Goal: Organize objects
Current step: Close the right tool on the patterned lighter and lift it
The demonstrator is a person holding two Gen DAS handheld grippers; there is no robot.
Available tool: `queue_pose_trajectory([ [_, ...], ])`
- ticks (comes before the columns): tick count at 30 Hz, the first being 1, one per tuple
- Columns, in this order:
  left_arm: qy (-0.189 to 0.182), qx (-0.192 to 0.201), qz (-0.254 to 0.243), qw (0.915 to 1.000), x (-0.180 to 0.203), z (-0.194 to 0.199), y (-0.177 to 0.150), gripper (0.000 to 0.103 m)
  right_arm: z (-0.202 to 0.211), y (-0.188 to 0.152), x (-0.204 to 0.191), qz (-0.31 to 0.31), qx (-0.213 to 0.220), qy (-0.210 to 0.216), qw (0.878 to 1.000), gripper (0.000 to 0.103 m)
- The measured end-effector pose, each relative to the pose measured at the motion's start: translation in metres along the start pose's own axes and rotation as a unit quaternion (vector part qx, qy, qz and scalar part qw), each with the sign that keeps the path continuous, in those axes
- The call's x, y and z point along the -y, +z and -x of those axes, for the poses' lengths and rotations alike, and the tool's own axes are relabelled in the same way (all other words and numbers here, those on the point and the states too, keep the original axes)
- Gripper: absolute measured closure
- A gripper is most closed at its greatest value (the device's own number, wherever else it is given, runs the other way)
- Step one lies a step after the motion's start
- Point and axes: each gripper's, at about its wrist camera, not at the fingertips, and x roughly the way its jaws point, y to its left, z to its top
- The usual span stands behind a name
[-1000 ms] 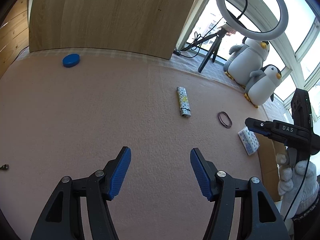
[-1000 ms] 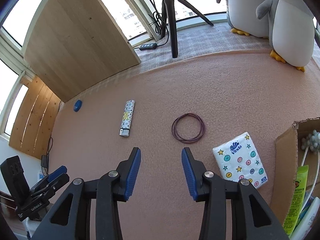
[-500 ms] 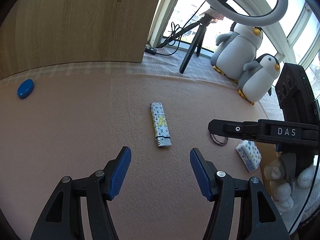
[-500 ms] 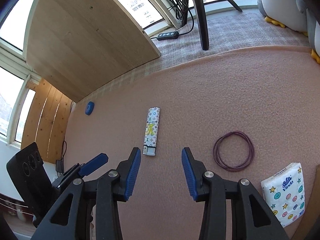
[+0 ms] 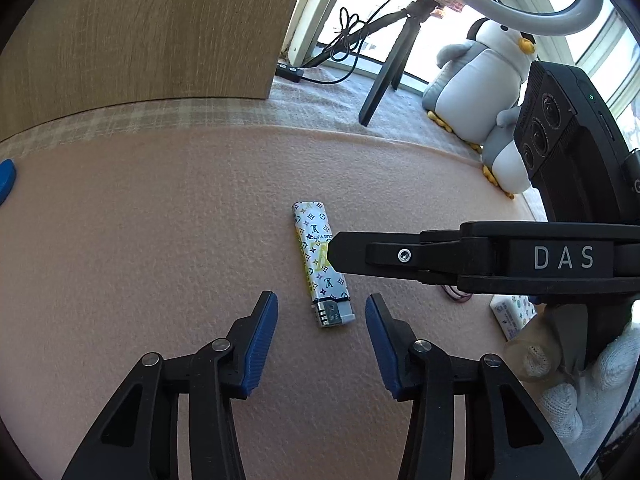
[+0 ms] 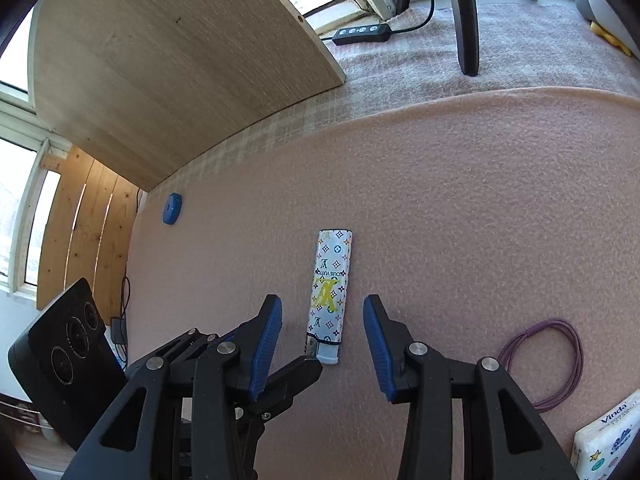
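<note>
A white lighter (image 5: 322,264) with a coloured monogram print lies flat on the pink mat (image 5: 160,240), metal end toward me. My left gripper (image 5: 320,318) is open, and the lighter's metal end sits between its blue fingertips. In the right wrist view the lighter (image 6: 330,292) runs lengthwise between the open fingers of my right gripper (image 6: 322,320). The right gripper's black finger (image 5: 400,256) crosses over the lighter from the right. The left gripper's finger (image 6: 296,372) shows low beside the lighter's metal end. Neither gripper holds anything.
A purple hair band (image 6: 540,364) and a tissue pack (image 6: 608,444) lie right of the lighter. A blue disc (image 6: 172,208) sits at the mat's far left edge. Behind stand a wooden board (image 5: 140,28), a tripod (image 5: 384,80), plush penguins (image 5: 476,84) and a power strip (image 6: 362,34).
Both grippers have closed in on the lighter. The right one swung left, away from the hair band and tissue pack; the left moved forward and right. Both stayed open.
</note>
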Motion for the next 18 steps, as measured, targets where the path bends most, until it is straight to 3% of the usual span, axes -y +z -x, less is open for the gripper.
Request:
queue_pose_trajectory([
  [4, -0.009, -0.005, 0.001, 0.9999, -0.001, -0.007, 0.004, 0.057, -0.007, 0.003, -0.006, 0.013, -0.01, -0.012, 1.0, 0.064],
  [14, -0.019, -0.004, 0.007, 0.9998, 0.002, -0.016, 0.003, 0.067, -0.016, -0.002, -0.007, 0.018, -0.022, -0.023, 0.999, 0.083],
  [18, -0.024, 0.001, 0.018, 0.9996, 0.004, -0.012, -0.005, 0.071, -0.01, -0.011, -0.005, 0.016, -0.019, -0.019, 1.0, 0.085],
])
